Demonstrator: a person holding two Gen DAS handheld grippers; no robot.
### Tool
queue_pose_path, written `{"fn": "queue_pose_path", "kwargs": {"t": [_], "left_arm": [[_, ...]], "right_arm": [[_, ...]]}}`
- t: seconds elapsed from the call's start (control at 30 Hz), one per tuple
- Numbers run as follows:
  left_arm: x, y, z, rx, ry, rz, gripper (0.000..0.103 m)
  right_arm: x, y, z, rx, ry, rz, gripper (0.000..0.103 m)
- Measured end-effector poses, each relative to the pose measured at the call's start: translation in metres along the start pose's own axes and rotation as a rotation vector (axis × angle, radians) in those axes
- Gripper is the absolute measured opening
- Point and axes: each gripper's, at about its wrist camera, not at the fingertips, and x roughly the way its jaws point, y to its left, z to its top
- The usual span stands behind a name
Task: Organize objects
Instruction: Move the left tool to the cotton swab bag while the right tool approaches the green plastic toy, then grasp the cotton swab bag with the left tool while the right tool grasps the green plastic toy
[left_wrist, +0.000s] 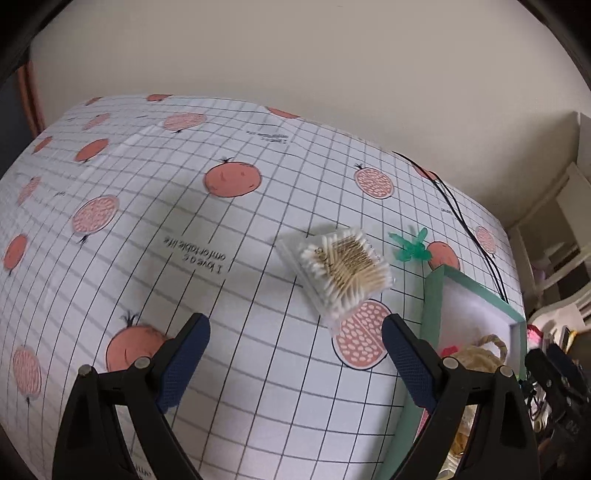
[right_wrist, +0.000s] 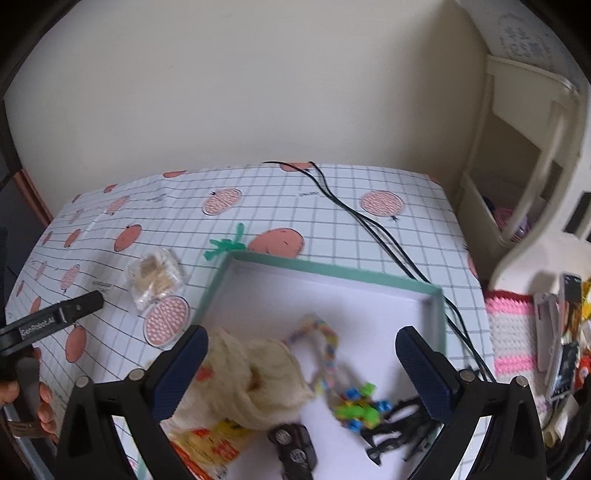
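Left wrist: swab pack (left_wrist: 341, 271) diagonal, flat.

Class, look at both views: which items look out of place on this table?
Two: the cotton swab pack and green plastic toy lie loose on the tablecloth outside the teal box, where the other items sit.
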Motion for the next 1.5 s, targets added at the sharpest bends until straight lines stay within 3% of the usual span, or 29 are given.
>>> {"fn": "queue_pose_path", "kwargs": {"t": [0.23,0.43,0.63,1.1,1.17,1.5], "left_arm": [[0.015,-0.014,0.012,0.155,-0.003,0.006,0.094],[0.039,-0.032,0.016,0.250,0.031,-0.035,0.094],[0.058,-0.046,0.016,0.350,0.037,0.000,0.094],[0.073,-0.051,0.028,0.392,0.015,-0.004,0.094],[0.074,-0.051,0.028,0.393,0.013,-0.012,0.094],[0.077,-0.051,0.027,0.401,0.017,-0.023,0.084]], "right_arm": [[0.023,0.016,0.026,-0.021,0.027,0.026,0.103],[0.045,0.036,0.056,-0.077,0.046,0.031,0.102],[0.079,0.056,0.078,-0.117,0.094,0.031,0.095],[0.140,0.077,0.087,-0.115,0.177,0.053,0.062],[0.144,0.080,0.087,-0.123,0.181,0.053,0.051],[0.157,0.091,0.087,-0.137,0.209,0.078,0.032]]}}
